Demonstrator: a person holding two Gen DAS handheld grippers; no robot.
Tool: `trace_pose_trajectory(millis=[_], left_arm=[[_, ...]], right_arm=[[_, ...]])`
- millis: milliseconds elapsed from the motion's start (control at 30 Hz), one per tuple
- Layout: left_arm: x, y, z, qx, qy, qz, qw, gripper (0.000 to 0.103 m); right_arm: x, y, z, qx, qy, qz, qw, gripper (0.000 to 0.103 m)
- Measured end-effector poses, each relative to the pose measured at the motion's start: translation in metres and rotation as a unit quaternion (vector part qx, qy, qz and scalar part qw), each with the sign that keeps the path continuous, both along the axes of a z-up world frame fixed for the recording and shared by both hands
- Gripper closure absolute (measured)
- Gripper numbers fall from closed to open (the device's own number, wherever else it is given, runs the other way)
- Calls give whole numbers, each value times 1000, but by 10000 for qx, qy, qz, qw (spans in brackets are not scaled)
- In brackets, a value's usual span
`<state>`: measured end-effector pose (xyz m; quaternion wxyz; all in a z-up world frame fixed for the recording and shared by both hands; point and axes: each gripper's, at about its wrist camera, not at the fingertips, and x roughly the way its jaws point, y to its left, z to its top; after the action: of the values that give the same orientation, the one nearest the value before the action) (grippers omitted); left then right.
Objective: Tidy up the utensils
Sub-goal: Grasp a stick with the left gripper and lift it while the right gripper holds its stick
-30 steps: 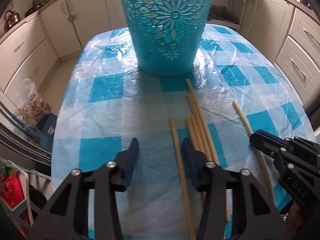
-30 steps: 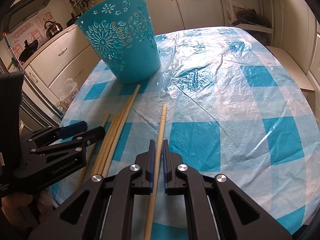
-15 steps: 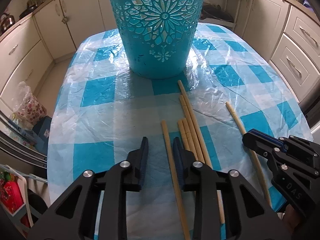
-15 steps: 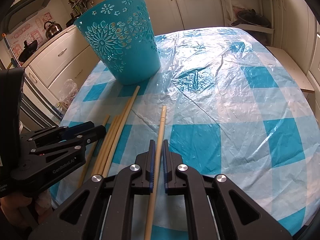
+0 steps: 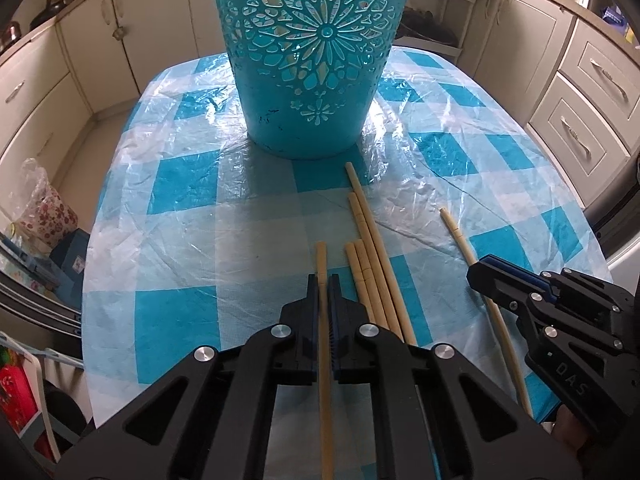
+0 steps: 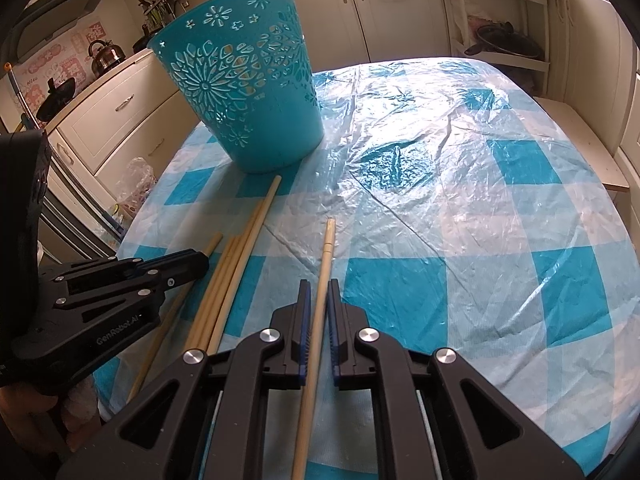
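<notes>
Left hand-held gripper has just closed on one chopstick lying on the tabletop; right hand-held gripper clenched on another chopstick. Sticks look light, stiff, smooth: grip mid-shaft. Basket stands behind.

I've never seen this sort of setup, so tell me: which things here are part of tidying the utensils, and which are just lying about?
Part of the job:
- left gripper, shut on a chopstick
- right gripper, shut on another chopstick
- loose chopsticks on the table
- turquoise basket

Just lying about:
- kettle
- plastic bag on the floor
- checked tablecloth
</notes>
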<state>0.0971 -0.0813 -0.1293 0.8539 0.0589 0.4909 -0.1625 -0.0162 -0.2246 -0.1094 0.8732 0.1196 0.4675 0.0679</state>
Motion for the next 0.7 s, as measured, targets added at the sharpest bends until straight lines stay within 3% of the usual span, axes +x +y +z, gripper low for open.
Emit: trace_pose_trajectory(millis=[233, 400, 567, 700], left_arm=[[-2, 15, 18, -287, -36, 93, 9995, 98], [8, 46, 91, -909, -736, 370, 9924, 98], [24, 63, 178, -1616, -1913, 505, 9668, 98], [34, 55, 221, -2002, -2869, 564, 9351, 98]], right_arm=[[1, 0, 0, 16, 7, -12, 10000, 94], [2, 1, 0, 38, -2, -5, 10000, 91], [2, 0, 0, 75, -2, -8, 10000, 90], [2, -1, 0, 98, -9, 0, 10000, 90]])
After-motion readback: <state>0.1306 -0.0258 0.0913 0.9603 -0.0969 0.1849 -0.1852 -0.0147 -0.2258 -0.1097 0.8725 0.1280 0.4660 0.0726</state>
